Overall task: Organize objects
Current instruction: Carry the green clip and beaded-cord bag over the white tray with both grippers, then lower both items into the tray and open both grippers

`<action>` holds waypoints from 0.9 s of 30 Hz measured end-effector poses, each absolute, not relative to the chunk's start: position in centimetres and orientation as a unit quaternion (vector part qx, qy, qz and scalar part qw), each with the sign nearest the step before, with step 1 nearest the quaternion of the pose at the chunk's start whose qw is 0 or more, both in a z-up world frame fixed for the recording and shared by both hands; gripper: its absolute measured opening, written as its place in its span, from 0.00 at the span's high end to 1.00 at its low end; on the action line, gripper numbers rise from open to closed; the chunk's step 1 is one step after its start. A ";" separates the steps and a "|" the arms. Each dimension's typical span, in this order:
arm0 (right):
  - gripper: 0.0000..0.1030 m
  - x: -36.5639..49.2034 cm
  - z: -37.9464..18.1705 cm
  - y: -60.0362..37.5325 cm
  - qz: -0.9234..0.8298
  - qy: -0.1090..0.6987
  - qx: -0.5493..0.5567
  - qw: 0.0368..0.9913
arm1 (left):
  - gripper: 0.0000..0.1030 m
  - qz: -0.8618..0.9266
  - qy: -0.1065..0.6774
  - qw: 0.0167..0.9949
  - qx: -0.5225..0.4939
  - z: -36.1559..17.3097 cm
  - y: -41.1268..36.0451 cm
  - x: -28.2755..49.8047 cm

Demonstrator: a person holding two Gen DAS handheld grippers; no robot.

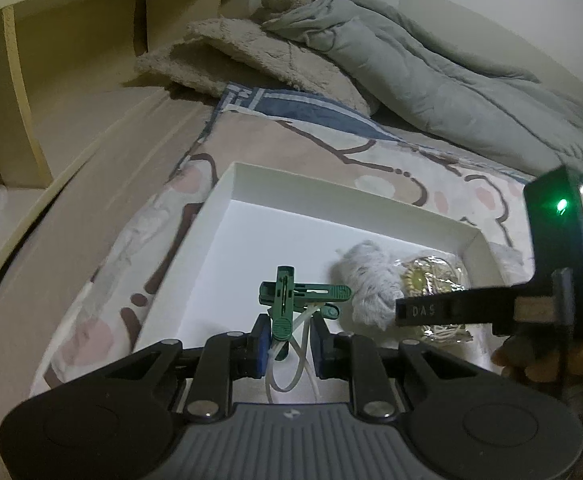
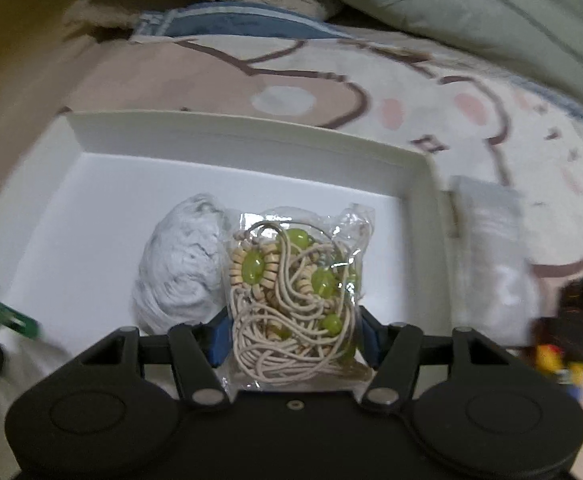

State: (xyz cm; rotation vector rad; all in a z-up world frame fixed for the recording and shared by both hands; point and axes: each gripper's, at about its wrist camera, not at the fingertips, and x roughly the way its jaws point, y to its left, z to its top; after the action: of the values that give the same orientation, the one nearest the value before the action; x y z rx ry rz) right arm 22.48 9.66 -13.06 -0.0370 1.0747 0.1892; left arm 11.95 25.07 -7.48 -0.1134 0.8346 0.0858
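Gathering clutter into the box (image 1: 227, 188): left tongs (image 1: 289, 346) gripping green clips (image 1: 291, 300), right tongs (image 2: 293, 338) clamping bead bag (image 2: 295, 292) beside yarn (image 2: 183, 264).

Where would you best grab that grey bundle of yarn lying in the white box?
Probably across its narrow middle, from above. The grey yarn bundle lies lengthwise on the white box floor, its right side pressed against the bead bag, so one finger must wedge in there; its left side is free.
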 end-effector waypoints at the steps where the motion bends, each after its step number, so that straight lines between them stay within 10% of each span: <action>1: 0.40 22.5 -13.1 10.0 0.100 0.514 -0.004 0.852 | 0.78 0.046 0.404 0.912 -0.052 -7.6 25.3 12.0; 15: 0.40 19.5 -11.5 8.9 0.137 0.539 0.055 0.829 | 0.78 0.081 0.381 0.921 -0.032 -7.4 25.9 12.8; 27: 0.24 16.9 -11.4 8.5 0.169 0.567 0.063 0.804 | 0.58 0.092 0.387 0.917 -0.029 -7.1 24.6 13.2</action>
State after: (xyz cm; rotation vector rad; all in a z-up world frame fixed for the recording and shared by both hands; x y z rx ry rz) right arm 16.87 8.50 -11.42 0.1351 1.2142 0.3609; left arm 13.15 24.60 -7.09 -0.0591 0.7960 0.1884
